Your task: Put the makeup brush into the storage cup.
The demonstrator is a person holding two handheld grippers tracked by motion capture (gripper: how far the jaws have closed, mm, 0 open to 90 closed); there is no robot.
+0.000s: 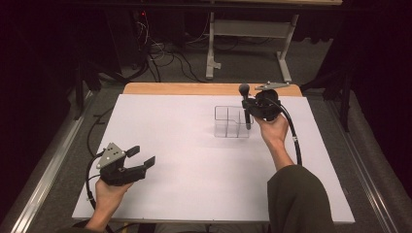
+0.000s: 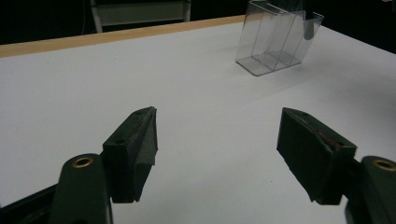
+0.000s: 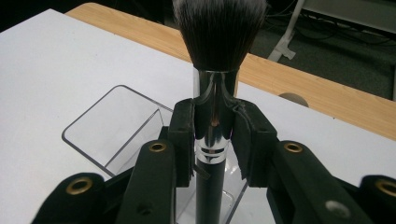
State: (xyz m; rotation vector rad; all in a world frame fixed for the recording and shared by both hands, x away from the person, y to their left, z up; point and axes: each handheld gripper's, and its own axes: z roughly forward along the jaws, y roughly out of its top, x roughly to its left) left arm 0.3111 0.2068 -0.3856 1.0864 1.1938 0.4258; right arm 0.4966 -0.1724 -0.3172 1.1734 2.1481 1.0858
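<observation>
A makeup brush point(image 3: 219, 32) with dark bristles, a shiny metal ferrule and a black handle stands upright, bristles up. My right gripper point(image 3: 213, 140) is shut on its ferrule. In the high view the brush point(image 1: 245, 99) hangs with its handle inside the right compartment of a clear plastic organizer point(image 1: 228, 121), and the right gripper point(image 1: 252, 107) sits just right of it. The organizer point(image 3: 116, 130) lies below the jaws. My left gripper point(image 1: 144, 156) rests near the table's front left, jaws wide apart and empty. The left gripper point(image 2: 217, 154) faces the organizer point(image 2: 275, 39) far off.
A white sheet point(image 1: 194, 160) covers the table, with a wooden edge point(image 1: 194, 89) along the far side. Beyond the table are a metal frame's legs point(image 1: 211, 48) and loose cables on the floor. A person's sleeve point(image 1: 299, 199) comes in at the bottom right.
</observation>
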